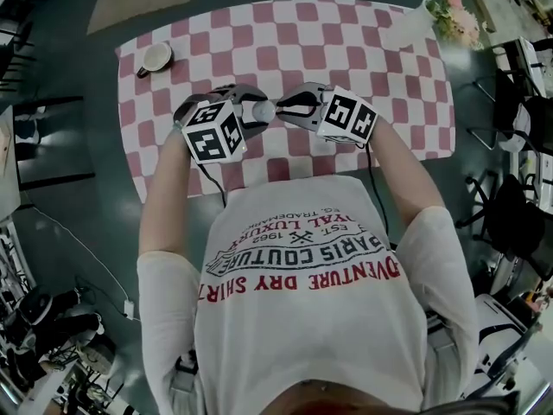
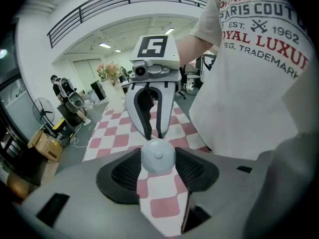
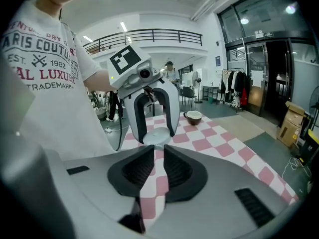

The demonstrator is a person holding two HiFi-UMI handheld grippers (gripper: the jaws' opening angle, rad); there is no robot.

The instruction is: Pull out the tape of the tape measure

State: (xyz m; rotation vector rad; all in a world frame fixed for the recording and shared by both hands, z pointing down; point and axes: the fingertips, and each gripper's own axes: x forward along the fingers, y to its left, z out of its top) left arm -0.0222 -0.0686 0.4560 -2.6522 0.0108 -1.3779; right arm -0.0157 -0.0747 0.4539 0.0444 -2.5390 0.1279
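**Grey grip set, nothing drawn out yet**

Head view: the tape measure (image 1: 262, 111) hangs over the checked worktop (image 1: 346, 41), near its front edge and about midway along. It sits between my left gripper (image 1: 249, 112) and my right gripper (image 1: 282, 111).

Left gripper view: my jaws clamp it, round flat face toward me. It has no long axis.

Right gripper view: my jaws stand narrow at its rim, and no tape shows. I should pull straight, parallel to the front edge, with the left side held firm.
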